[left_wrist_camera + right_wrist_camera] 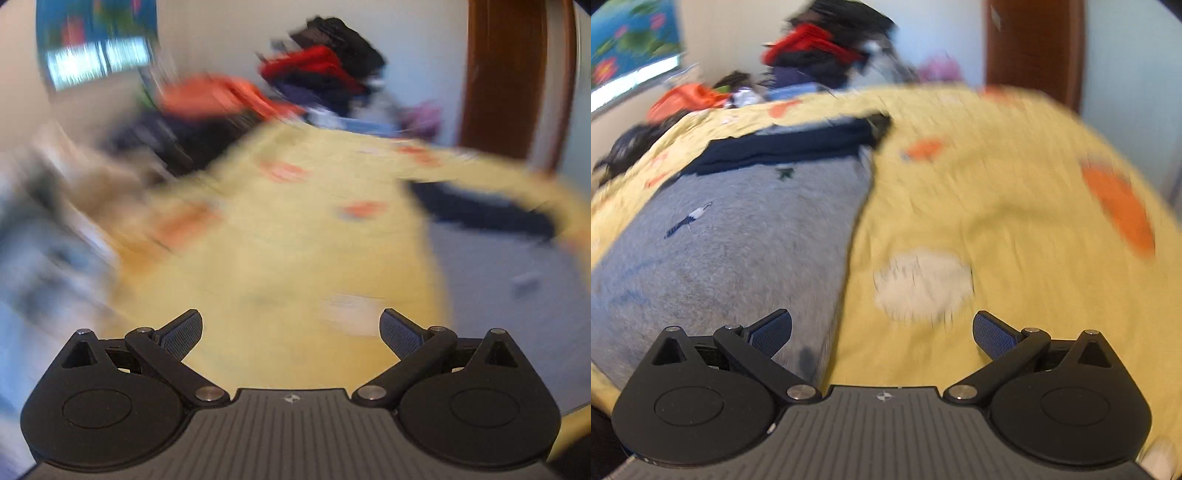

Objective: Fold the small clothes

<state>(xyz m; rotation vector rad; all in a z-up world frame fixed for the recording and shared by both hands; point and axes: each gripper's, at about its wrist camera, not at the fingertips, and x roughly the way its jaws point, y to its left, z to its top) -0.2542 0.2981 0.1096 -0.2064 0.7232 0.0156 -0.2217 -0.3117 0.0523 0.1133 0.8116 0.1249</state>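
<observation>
Yellow bedsheet carries grey garment; each hand-held gripper gapes empty.

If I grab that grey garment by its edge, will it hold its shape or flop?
Probably flop: the grey garment lies flat and follows the yellow sheet beneath, like soft knit. It looks fuzzy, so it likely won't slip from the right claw. The dark navy band at its far end may hang a bit heavier.

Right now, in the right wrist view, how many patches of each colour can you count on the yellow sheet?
Orange patches: 5, the largest at right, one mid-sheet, three smaller and blurred near the far edge.
White patches: 1, ahead of the open tongs.
Total: 6, though blur may hide others.
</observation>
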